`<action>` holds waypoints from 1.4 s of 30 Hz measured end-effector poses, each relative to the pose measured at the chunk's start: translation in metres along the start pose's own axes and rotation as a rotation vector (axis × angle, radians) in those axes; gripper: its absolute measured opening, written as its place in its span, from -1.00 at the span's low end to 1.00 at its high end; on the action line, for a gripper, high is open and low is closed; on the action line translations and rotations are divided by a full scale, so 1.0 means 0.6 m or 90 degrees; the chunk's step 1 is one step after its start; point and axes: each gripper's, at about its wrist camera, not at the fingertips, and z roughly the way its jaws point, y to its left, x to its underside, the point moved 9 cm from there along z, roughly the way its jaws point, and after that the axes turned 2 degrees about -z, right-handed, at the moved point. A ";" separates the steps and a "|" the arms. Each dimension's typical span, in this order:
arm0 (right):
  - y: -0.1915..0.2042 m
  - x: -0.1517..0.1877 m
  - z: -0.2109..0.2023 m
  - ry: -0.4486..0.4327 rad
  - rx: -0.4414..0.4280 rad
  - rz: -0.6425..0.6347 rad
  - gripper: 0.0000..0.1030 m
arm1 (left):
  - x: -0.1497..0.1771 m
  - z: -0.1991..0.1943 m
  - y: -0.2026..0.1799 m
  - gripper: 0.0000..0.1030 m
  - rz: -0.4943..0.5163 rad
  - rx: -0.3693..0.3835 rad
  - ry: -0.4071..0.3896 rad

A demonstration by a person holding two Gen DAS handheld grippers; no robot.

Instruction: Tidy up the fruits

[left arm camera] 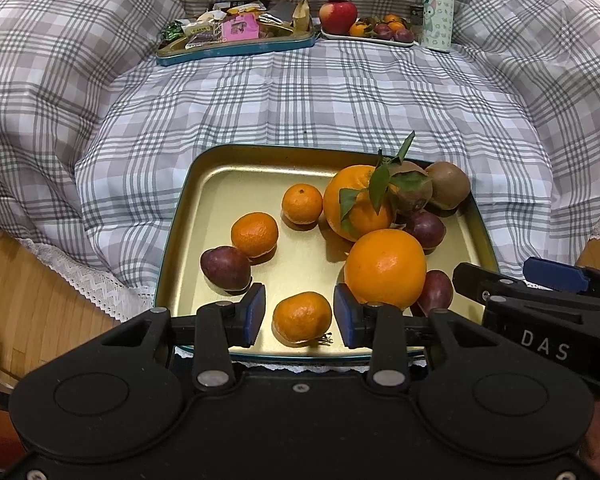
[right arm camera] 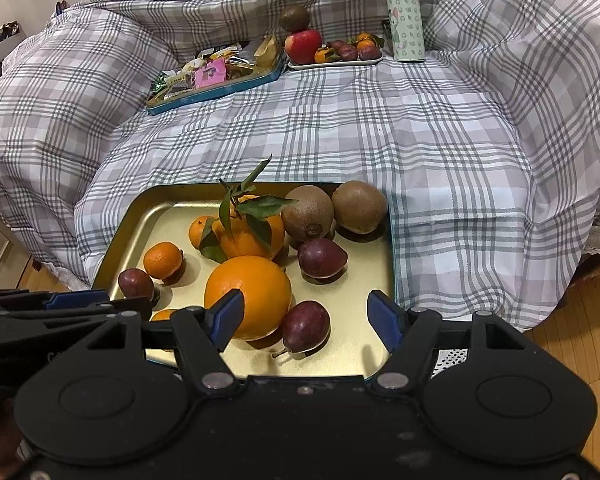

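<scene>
Gold-coloured metal, rimmed in teal, made up the near tray [left arm camera: 220,184], which lay on a grey-and-white checked cloth [left arm camera: 300,92] with its long axis running across the left wrist view. In it, all loose, sat two large oranges, one plain orange [left arm camera: 385,268] toward the tray's near right and a leafy orange [left arm camera: 354,204] behind it, its green leaves pointing up and away. Three small mandarins lay left of these; the nearest mandarin [left arm camera: 302,317] sat at the tray's near edge, its stem end toward the camera. Two brown kiwis [right arm camera: 359,207] filled the tray's far right corner, touching each other. Dark red pears were scattered among them; one red pear [right arm camera: 305,326] lay beside the plain orange with its stalk pointing to the tray's near edge. The left gripper [left arm camera: 300,318] hung over the tray's near edge with its blue pads either side of the nearest mandarin, a gap visible on each side, so the jaws were apart and pressed on nothing. The right gripper [right arm camera: 306,322] stood wide open over the tray's near right, the red pear between its jaws but untouched. Far beyond the tray lay a second teal tin [left arm camera: 236,46] of wrapped snacks, a white plate [left arm camera: 364,37] bearing an apple topped by a kiwi with small fruits, and an upright pale green bottle [left arm camera: 438,8].
</scene>
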 end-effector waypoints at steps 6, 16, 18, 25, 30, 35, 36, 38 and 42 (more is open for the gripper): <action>0.001 0.000 0.001 0.003 0.000 -0.005 0.41 | 0.002 0.002 0.005 -0.12 -0.011 -0.001 0.008; 0.000 0.001 0.002 0.006 0.000 -0.006 0.41 | 0.006 0.005 0.008 -0.12 -0.016 -0.003 0.021; 0.000 0.000 0.002 0.006 -0.001 -0.006 0.41 | 0.006 0.005 0.009 -0.12 -0.018 -0.003 0.022; 0.001 0.003 0.004 0.011 -0.002 -0.008 0.41 | 0.009 0.007 0.010 -0.12 -0.022 0.001 0.030; 0.001 0.005 0.005 0.014 -0.004 -0.014 0.41 | 0.009 0.006 0.010 -0.12 -0.020 0.000 0.027; 0.002 0.006 0.005 0.018 -0.006 -0.019 0.40 | 0.009 0.004 0.010 -0.12 -0.019 0.000 0.025; 0.002 0.006 0.006 0.019 -0.006 -0.020 0.40 | 0.009 0.004 0.010 -0.12 -0.019 0.000 0.025; 0.002 0.006 0.006 0.020 -0.006 -0.021 0.41 | 0.009 0.004 0.010 -0.12 -0.018 0.000 0.026; 0.002 0.007 0.006 0.022 -0.007 -0.021 0.40 | 0.010 0.004 0.010 -0.12 -0.017 -0.002 0.027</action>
